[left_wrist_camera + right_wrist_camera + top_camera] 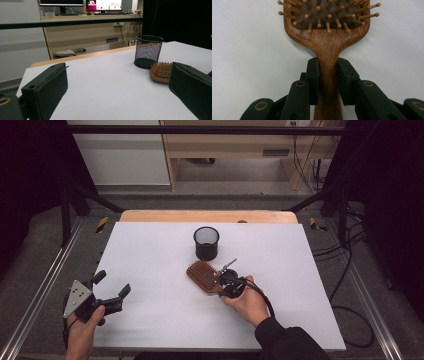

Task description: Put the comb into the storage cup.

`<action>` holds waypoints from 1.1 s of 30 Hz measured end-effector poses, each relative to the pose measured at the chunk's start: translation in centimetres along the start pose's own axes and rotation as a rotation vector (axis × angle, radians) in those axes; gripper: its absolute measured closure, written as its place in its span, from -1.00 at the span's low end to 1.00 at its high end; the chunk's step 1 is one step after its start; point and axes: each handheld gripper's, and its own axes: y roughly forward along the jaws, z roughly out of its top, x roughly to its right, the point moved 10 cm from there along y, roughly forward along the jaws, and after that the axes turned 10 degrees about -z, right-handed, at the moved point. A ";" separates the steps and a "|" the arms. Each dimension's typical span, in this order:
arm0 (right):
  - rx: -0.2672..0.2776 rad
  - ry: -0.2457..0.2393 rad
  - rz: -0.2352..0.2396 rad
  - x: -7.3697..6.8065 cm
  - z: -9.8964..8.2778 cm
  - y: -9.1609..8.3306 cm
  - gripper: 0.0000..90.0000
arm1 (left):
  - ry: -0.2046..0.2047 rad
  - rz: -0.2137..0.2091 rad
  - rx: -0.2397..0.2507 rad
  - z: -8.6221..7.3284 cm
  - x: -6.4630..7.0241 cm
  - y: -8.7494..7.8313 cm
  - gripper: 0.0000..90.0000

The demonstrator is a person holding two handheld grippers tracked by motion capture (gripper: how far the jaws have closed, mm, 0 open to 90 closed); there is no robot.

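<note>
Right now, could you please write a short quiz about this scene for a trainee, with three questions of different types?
1. True or false: the right gripper is shut on the handle of the brush.
2. Which way do the brush bristles point? A) up B) down into the table C) cannot be seen
3. Fill in: the left gripper is ____ and holds nothing.

Key
1. True: its jaws press the wooden handle from both sides.
2. A: the pins stand upward, and the brush lies on the table in front of the mesh cup.
3. Open: its jaws stand wide apart over bare table.
</note>
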 end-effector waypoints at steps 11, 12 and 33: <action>0.110 0.001 0.004 1.2 -0.4 -1.4 0.61 | -0.003 0.002 0.004 0.1 -0.2 -0.1 -0.94; 0.123 0.011 0.003 1.4 -0.5 -1.7 0.61 | -0.003 0.003 0.003 0.1 -0.2 -0.1 -0.94; 0.351 0.097 -0.002 4.7 -2.3 -5.0 0.61 | 0.023 -0.008 -0.006 0.5 1.4 1.1 -0.94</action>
